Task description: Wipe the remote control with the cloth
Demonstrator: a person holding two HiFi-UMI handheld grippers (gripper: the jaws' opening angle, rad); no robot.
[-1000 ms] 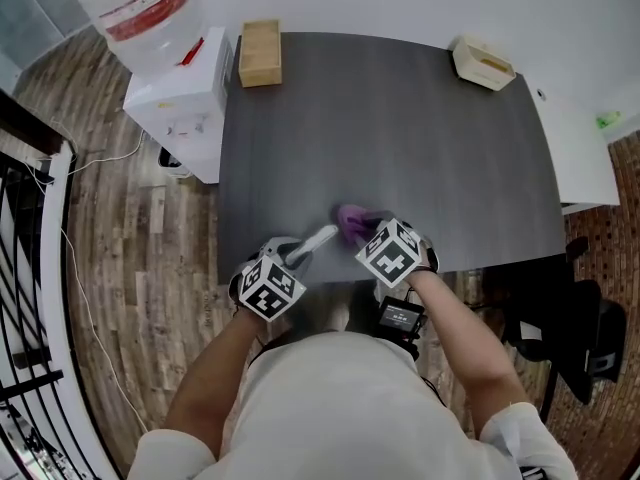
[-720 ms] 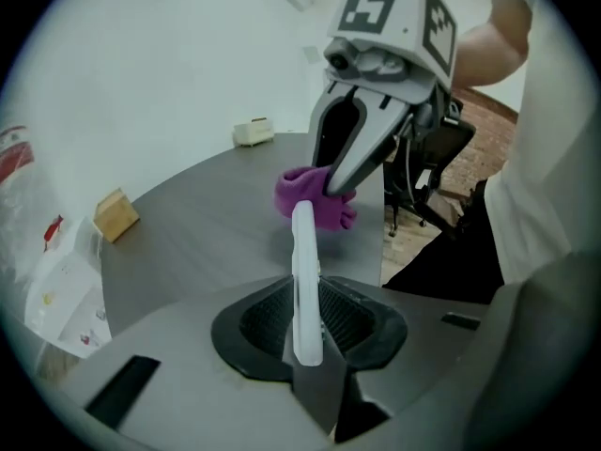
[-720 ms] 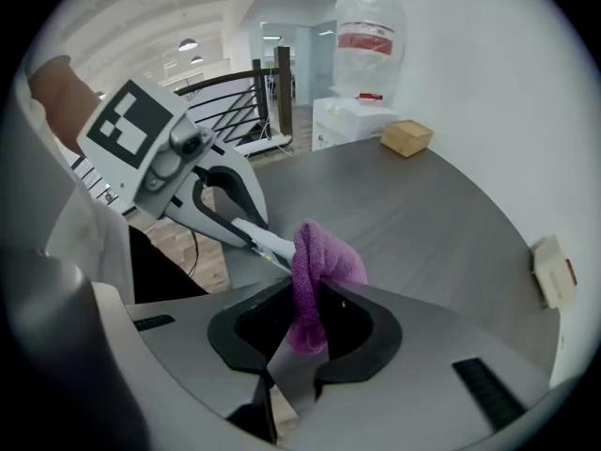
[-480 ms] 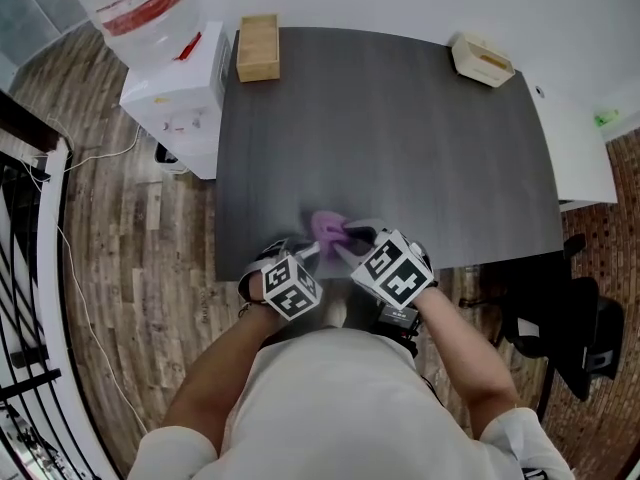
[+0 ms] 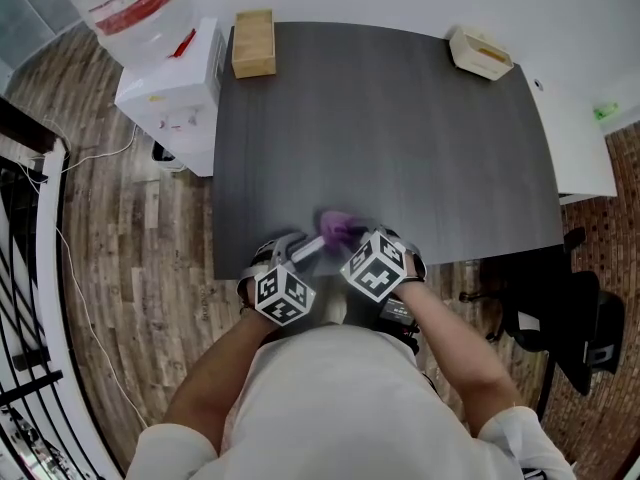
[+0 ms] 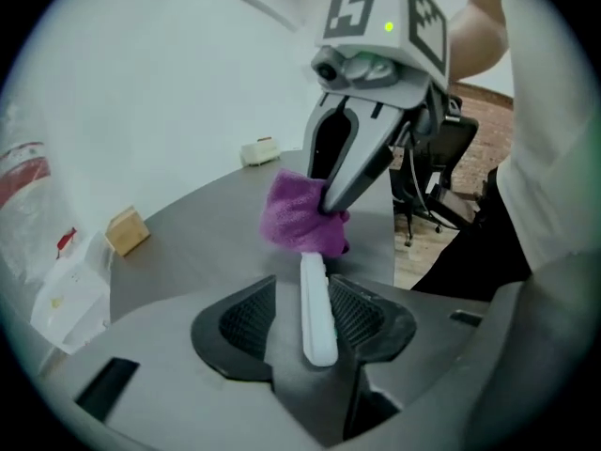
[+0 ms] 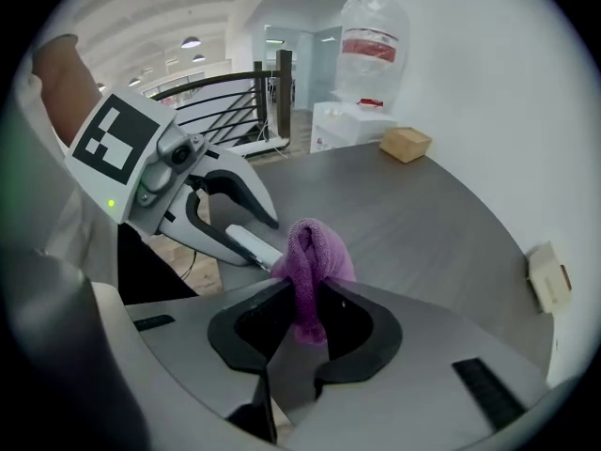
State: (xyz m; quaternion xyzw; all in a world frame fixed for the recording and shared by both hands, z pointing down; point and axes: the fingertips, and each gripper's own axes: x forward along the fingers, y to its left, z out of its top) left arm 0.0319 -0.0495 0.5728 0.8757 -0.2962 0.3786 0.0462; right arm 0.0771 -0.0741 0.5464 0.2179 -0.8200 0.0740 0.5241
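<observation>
A slim white remote control (image 6: 317, 308) lies lengthwise between the jaws of my left gripper (image 6: 305, 294). Those jaws have just been opening; a gap shows beside the left pad, so nothing presses on the remote. My right gripper (image 7: 307, 294) is shut on a bunched purple cloth (image 7: 315, 252), which rests on the remote's far end (image 7: 252, 246). In the head view both grippers sit close together at the table's near edge, with the cloth (image 5: 338, 226) just beyond the remote (image 5: 308, 249). In the left gripper view the right gripper (image 6: 347, 172) comes down from above onto the cloth (image 6: 299, 212).
The dark grey table (image 5: 400, 118) carries a wooden box (image 5: 253, 43) at its far left corner and a cream box (image 5: 480, 53) at its far right. A white water dispenser (image 5: 165, 78) stands left of the table. A black chair (image 5: 560, 318) stands at the right.
The cloth and right gripper slid left along the remote, then a little back to the right. The left gripper rolled slightly and stayed in place.
</observation>
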